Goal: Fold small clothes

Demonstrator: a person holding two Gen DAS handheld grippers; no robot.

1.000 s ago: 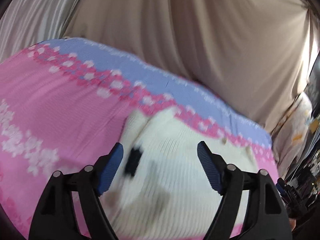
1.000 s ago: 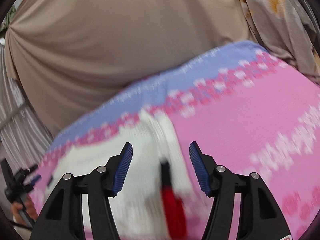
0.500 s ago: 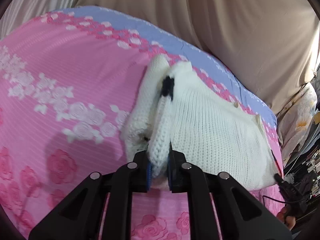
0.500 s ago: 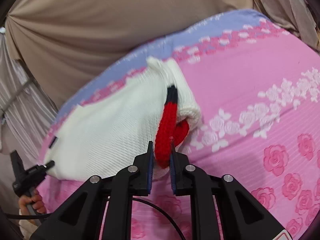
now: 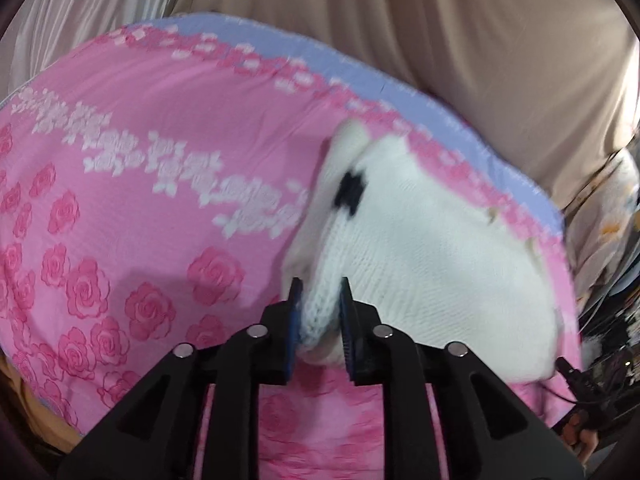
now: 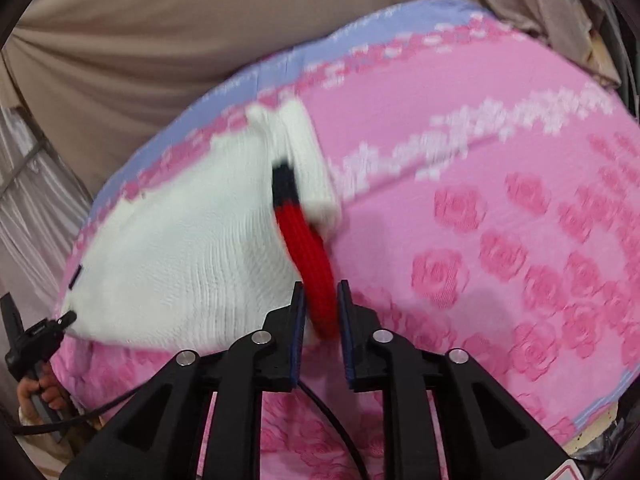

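A small white knitted sweater (image 5: 432, 264) lies on the pink rose-print bedsheet (image 5: 120, 184). It has a black patch (image 5: 351, 194) at a fold. My left gripper (image 5: 320, 316) is shut on a white knit edge of the sweater at its near side. In the right wrist view the same sweater (image 6: 192, 248) shows a red knit band (image 6: 310, 252) with a black end. My right gripper (image 6: 322, 320) is closed around that red band, with the jaws slightly apart.
The sheet has a lilac border (image 5: 400, 80) at the far edge. Beige curtain fabric (image 5: 400, 12) hangs behind the bed. A flowered cloth (image 5: 608, 220) lies at the right. The other hand-held gripper and a cable (image 6: 36, 344) show at the left.
Both grippers went from open above the sweater to shut on its near edges. Since half a second ago the jaws of both have parted slightly, with the cloth still between them.
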